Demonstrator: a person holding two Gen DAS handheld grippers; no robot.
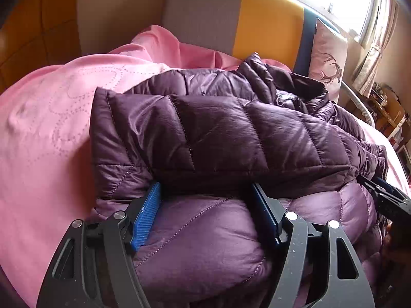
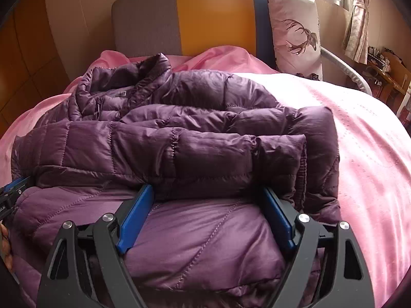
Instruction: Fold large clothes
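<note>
The purple puffer jacket [image 2: 164, 154] lies on the pink bed cover [image 2: 372, 141], sleeves already folded across its body just ahead of both tongs. Left tongs [image 1: 205, 190] and right tongs [image 2: 208, 192] stand spread, gripping nothing (padding bulges between them); the lower half likely remains to fold up.

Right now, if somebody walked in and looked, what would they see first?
Probably the big puffy purple jacket, lying partly folded on the pink bedspread, with its sleeves laid across the middle. Next, the two hand-held grippers with blue pads at its near edge, the left hand-held gripper and the right hand-held gripper, both open. Behind, a pillow with a deer on it leans against the yellow and grey headboard.
</note>
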